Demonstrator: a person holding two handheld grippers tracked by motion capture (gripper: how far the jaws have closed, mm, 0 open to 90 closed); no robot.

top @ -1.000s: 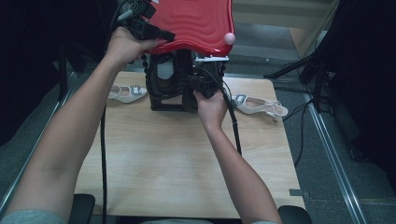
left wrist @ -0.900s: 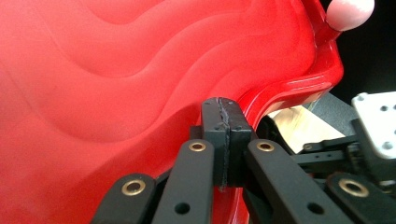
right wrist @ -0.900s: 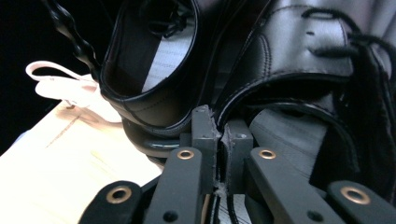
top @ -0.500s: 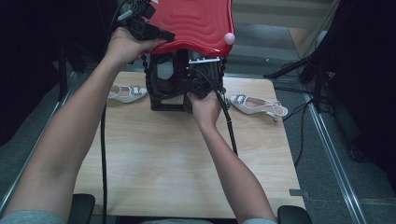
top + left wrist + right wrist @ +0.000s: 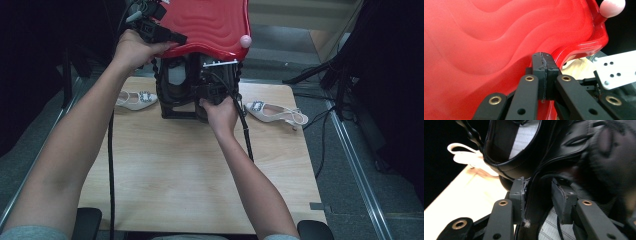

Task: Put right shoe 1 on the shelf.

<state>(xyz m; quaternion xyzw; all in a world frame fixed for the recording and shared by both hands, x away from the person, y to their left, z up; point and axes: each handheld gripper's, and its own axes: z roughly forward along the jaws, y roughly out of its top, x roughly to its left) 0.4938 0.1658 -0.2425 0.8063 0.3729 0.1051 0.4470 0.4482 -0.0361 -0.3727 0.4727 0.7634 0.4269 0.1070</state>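
Note:
A glossy red wavy lid (image 5: 210, 25) with a pink knob (image 5: 245, 41) is tilted up over a black case (image 5: 175, 95) at the table's far middle. My left gripper (image 5: 172, 37) pinches the lid's front rim; in the left gripper view its pads (image 5: 544, 72) are pressed together at the red rim (image 5: 579, 50). My right gripper (image 5: 212, 95) reaches into the case under the lid. In the right gripper view its jaws (image 5: 539, 187) stand apart around a black leather edge (image 5: 534, 200). The left pad touches that edge and a gap shows beside the right pad.
Two white slingback shoes with buckles lie on the wooden table (image 5: 175, 170), one left of the case (image 5: 135, 99) and one right of it (image 5: 272, 112). Cables trail along both forearms. Dark stands and a metal rail (image 5: 360, 170) flank the table's right side.
The right hand has slid left and deeper into the black case. The left hand and the raised red lid have stayed put.

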